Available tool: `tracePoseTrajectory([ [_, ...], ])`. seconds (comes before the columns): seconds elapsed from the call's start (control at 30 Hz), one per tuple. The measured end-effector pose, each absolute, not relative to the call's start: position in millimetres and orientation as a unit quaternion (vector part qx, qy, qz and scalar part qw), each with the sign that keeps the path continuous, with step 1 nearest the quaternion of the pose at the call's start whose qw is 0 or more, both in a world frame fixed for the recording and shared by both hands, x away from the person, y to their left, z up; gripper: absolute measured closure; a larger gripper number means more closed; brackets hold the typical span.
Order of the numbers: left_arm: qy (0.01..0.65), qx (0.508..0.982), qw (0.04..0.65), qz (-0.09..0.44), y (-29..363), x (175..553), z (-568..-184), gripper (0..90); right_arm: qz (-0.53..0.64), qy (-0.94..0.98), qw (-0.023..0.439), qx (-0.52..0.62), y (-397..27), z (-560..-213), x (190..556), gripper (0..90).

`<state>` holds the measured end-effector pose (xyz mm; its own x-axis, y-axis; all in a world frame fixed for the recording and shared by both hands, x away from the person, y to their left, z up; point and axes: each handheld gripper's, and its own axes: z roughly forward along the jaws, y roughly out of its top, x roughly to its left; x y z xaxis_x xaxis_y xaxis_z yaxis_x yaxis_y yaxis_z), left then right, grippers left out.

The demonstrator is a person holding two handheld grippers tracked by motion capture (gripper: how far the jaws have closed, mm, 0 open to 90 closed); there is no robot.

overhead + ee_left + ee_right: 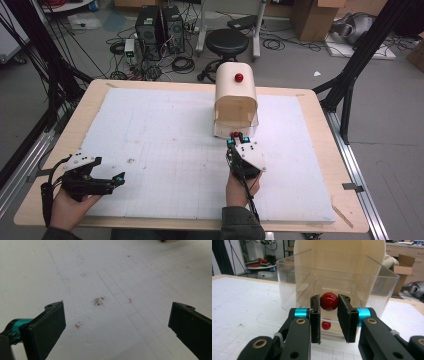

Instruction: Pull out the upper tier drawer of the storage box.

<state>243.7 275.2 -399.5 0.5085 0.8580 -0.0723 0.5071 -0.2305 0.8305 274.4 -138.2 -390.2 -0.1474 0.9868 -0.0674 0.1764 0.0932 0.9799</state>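
A cream box (pixel 236 102) with a rounded top and a red knob (pixel 239 77) on it stands at the far middle of the white mat. A clear plastic drawer (pixel 294 285) sticks out of its near side. The drawer's front carries a red ball knob (pixel 329 301). My right gripper (pixel 329 299) is shut on that knob, one pad on each side; it also shows in the high view (pixel 238 138), right at the box's front. My left gripper (pixel 118 179) rests at the mat's near left, open, its jaws (pixel 117 307) wide apart over bare mat.
The white gridded mat (pixel 165 145) covers most of the wooden table (pixel 320 150). A black stool (pixel 227 42), computer towers (pixel 160 27) and cables sit on the floor beyond the far edge. Black tripod legs (pixel 350 75) stand at the right.
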Motion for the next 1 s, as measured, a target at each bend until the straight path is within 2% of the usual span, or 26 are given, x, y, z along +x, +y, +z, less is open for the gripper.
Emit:
tracePoseTrajectory([
  [1.0, 0.45, 0.757, 0.425, 0.208, 275.3, 243.7, -399.2, 1.7, 0.469, 0.596, 0.436, 0.484, -139.7, -390.5, 267.6, 73.1],
])
